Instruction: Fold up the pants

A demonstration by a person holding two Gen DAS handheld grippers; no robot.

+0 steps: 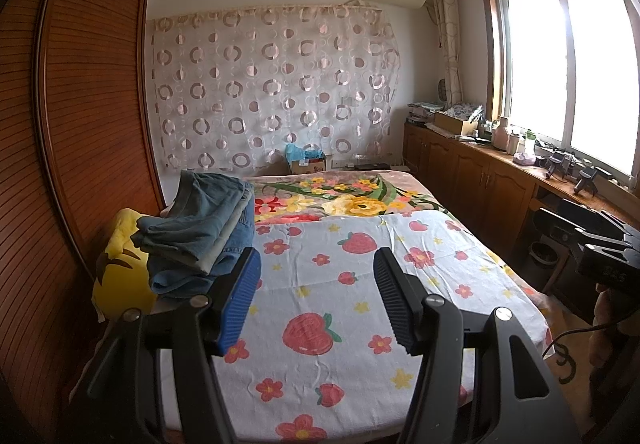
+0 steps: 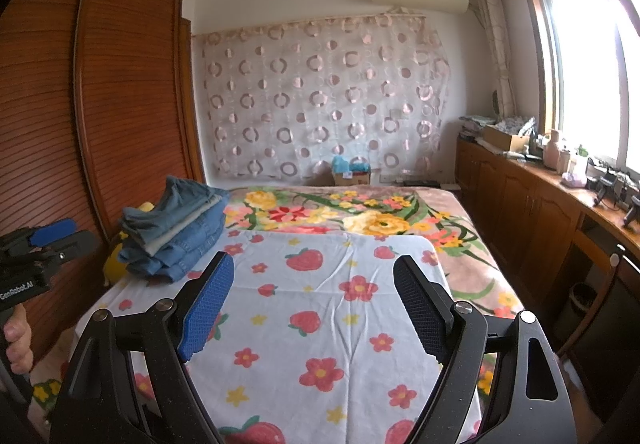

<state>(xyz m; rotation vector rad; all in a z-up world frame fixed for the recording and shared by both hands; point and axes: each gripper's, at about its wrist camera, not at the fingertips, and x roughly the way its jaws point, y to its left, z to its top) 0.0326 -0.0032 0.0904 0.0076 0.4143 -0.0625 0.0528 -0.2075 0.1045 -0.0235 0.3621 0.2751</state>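
A stack of folded denim pants rests at the left side of the bed, on top of a yellow cushion. A white sheet with strawberries and flowers covers the near part of the bed. My left gripper hovers above this sheet, open and holding nothing, just right of the stack. My right gripper also stands open over the sheet with nothing between its fingers. The left gripper also shows at the left edge of the right wrist view, and the right one at the right edge of the left wrist view.
A tall wooden wardrobe runs along the left of the bed. A floral blanket covers the far half. Low wooden cabinets with clutter stand under the window at right. A cardboard box sits beyond the bed by the curtain.
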